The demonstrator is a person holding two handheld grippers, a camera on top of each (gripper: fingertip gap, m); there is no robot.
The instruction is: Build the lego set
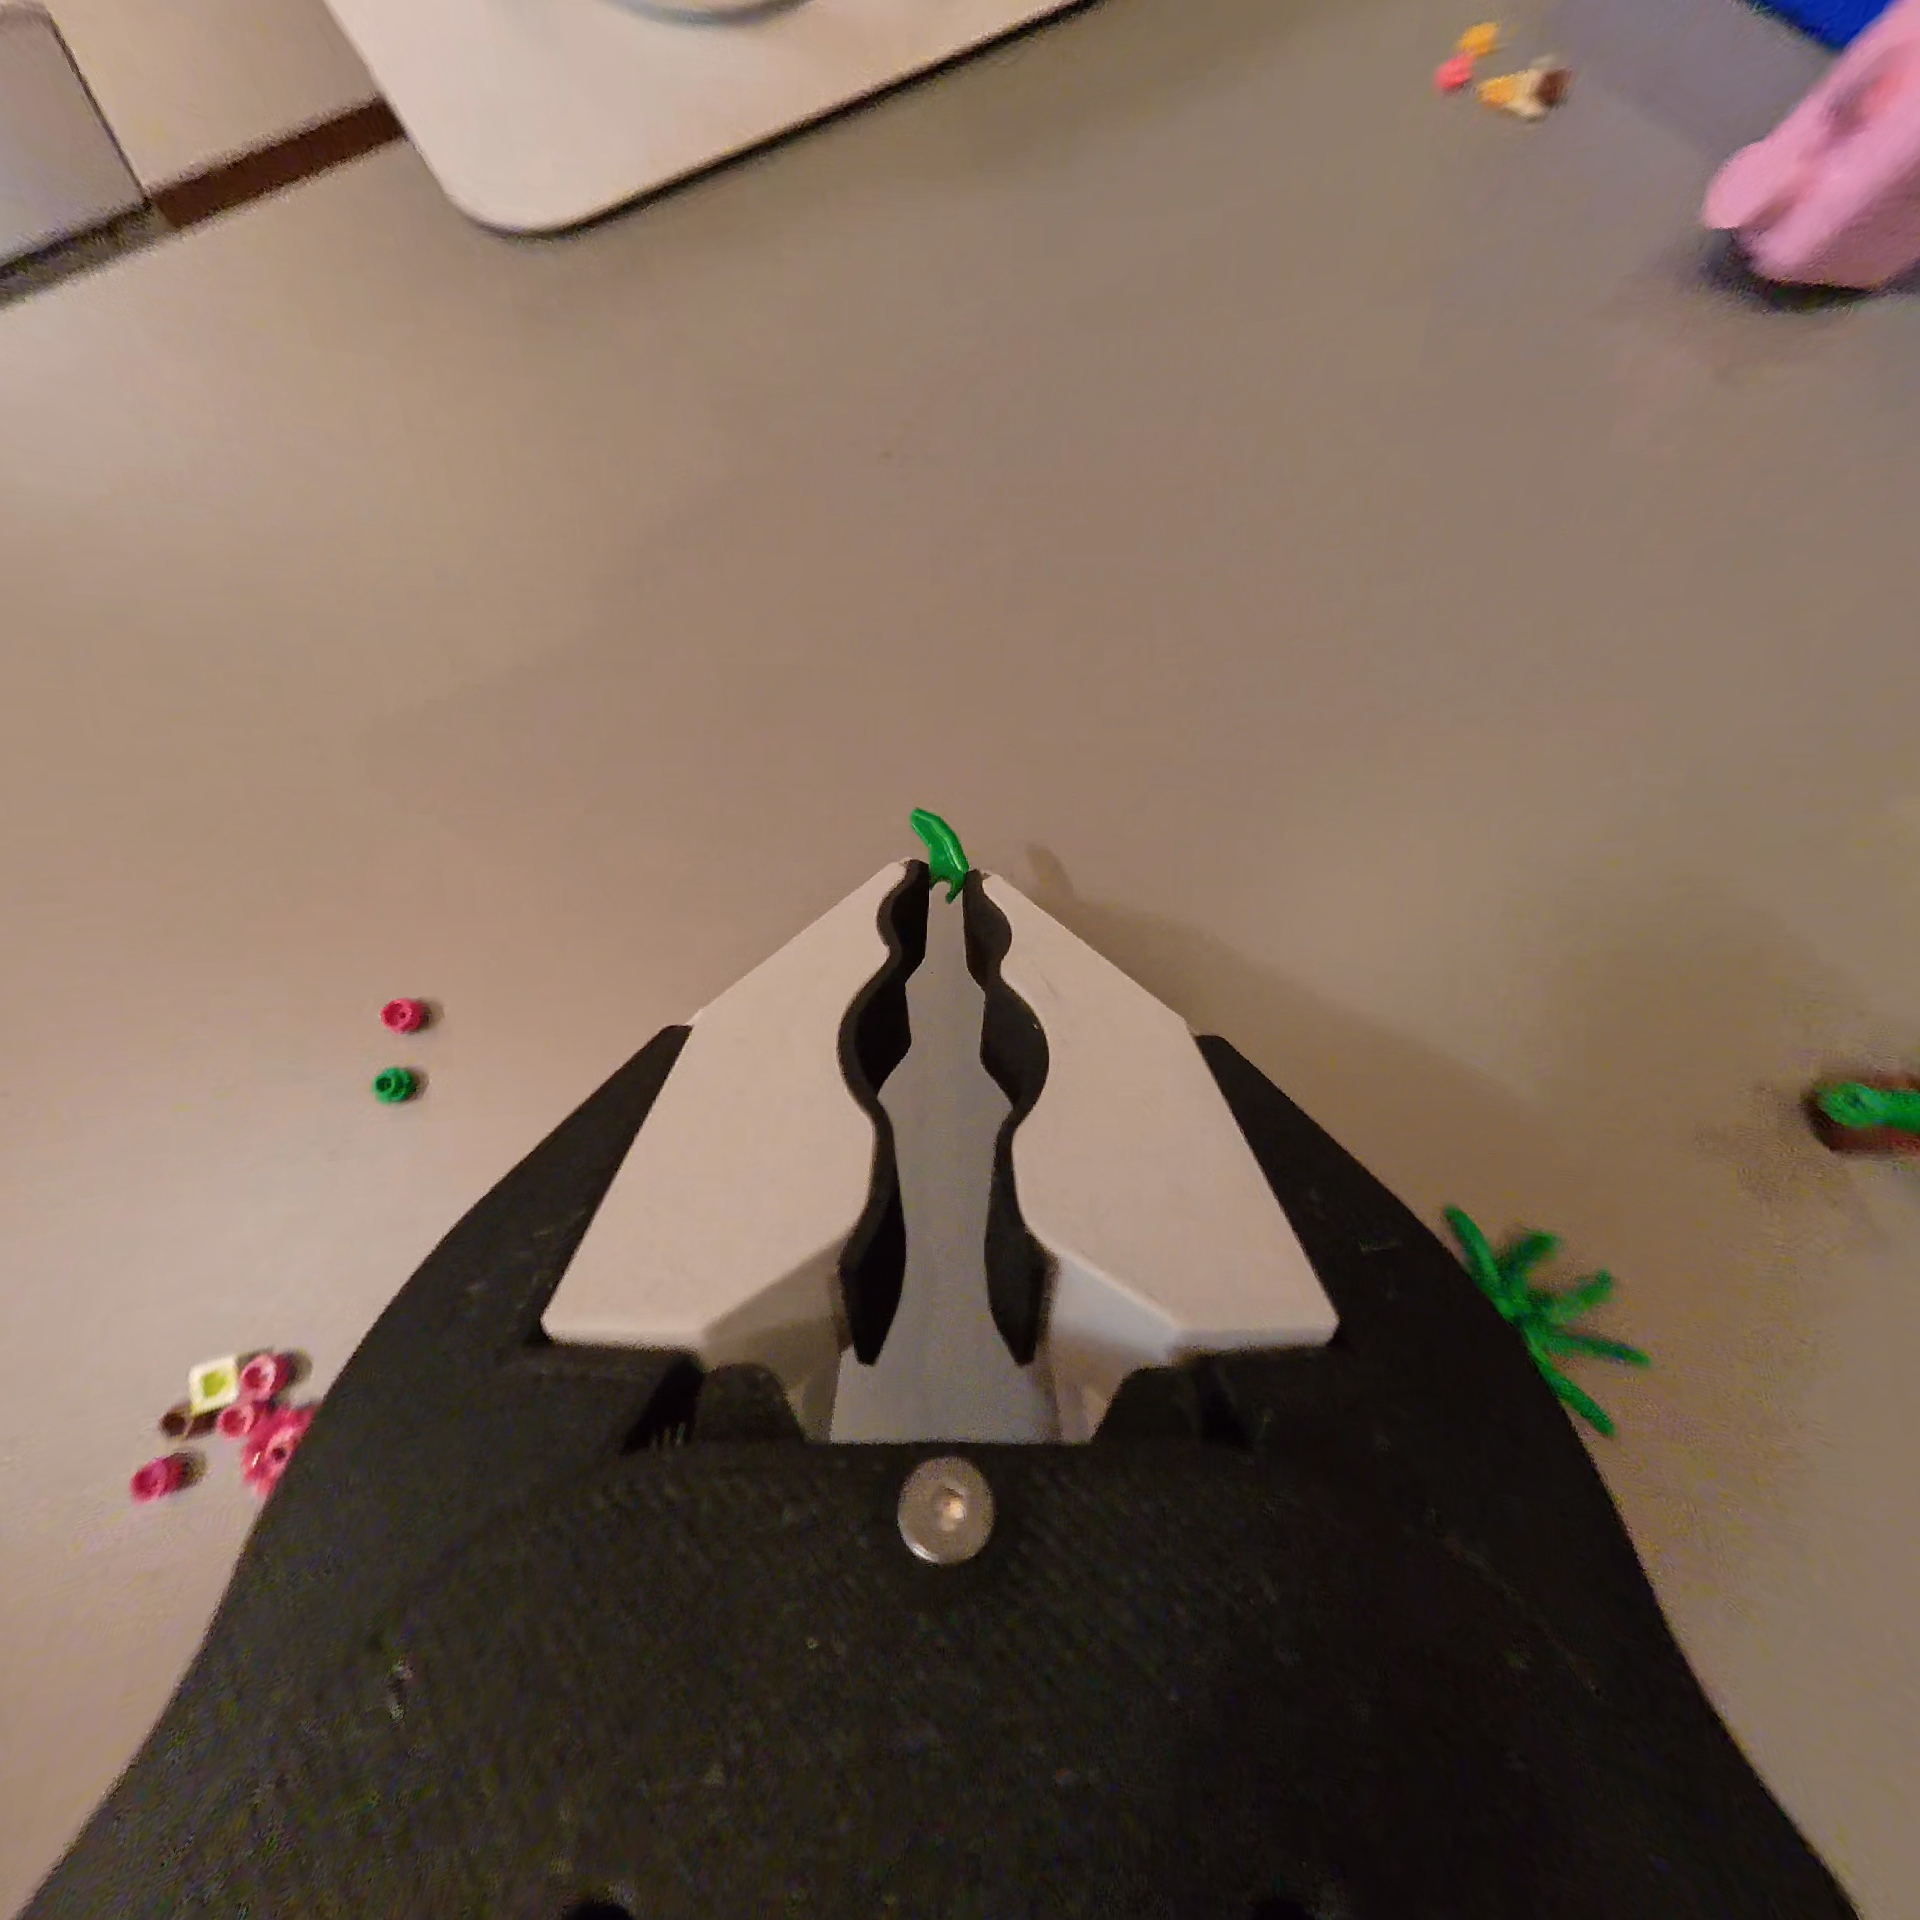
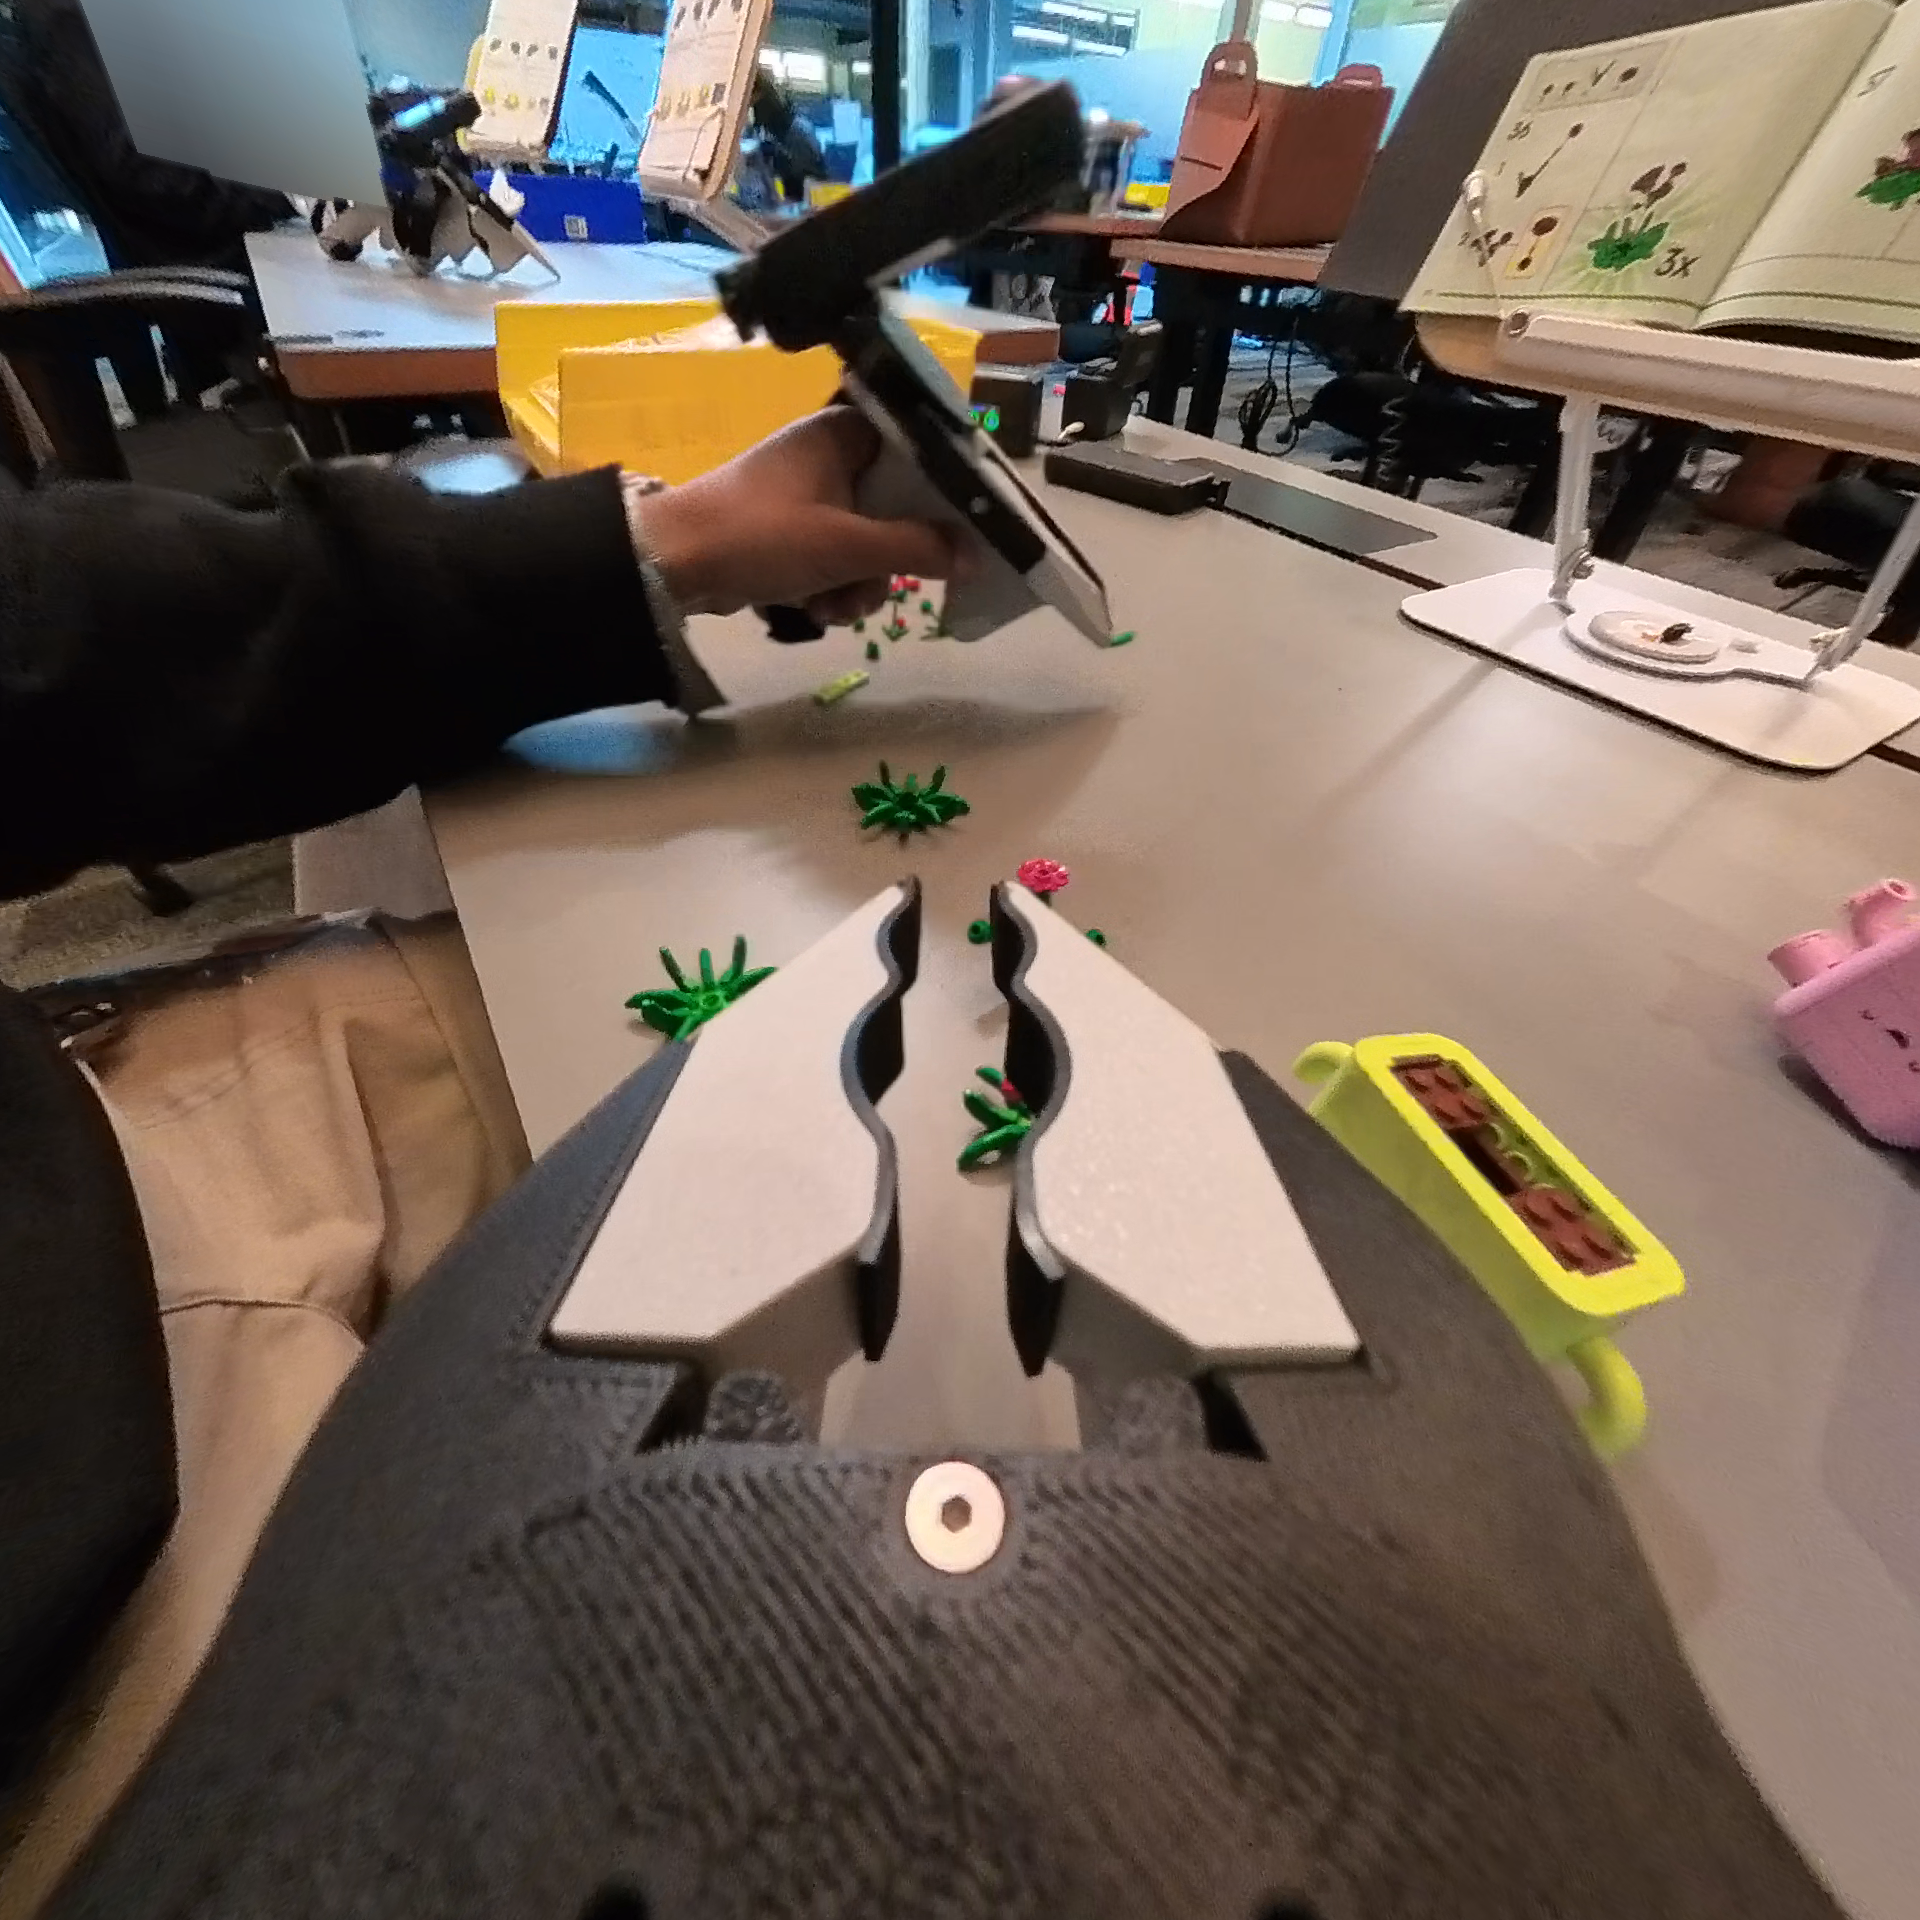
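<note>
My left gripper [image 1: 943,873] is shut on a small green stem piece [image 1: 941,840], which sticks out past the fingertips above the grey table. In the right wrist view the left gripper [image 2: 1101,629] is held in a hand, tilted down, with the green piece [image 2: 1120,638] at its tip. My right gripper [image 2: 956,894] is slightly open and empty, low over the table. Between and under its fingers lie a green leaf piece with a red bit [image 2: 995,1122] and a pink flower [image 2: 1042,875]. A lime-green planter box [image 2: 1496,1195] with brown bricks inside sits just to its right.
Green leaf pieces [image 2: 909,800] [image 2: 696,992] [image 1: 1548,1309] lie on the table. Pink and green studs [image 1: 400,1049] and a pile of pink pieces [image 1: 244,1418] lie at the left. A pink piece [image 2: 1849,987] is at the right. An instruction booklet on a white stand [image 2: 1662,665] stands at the back right. Across from one pair of fingers to the other is roughly 25 cm.
</note>
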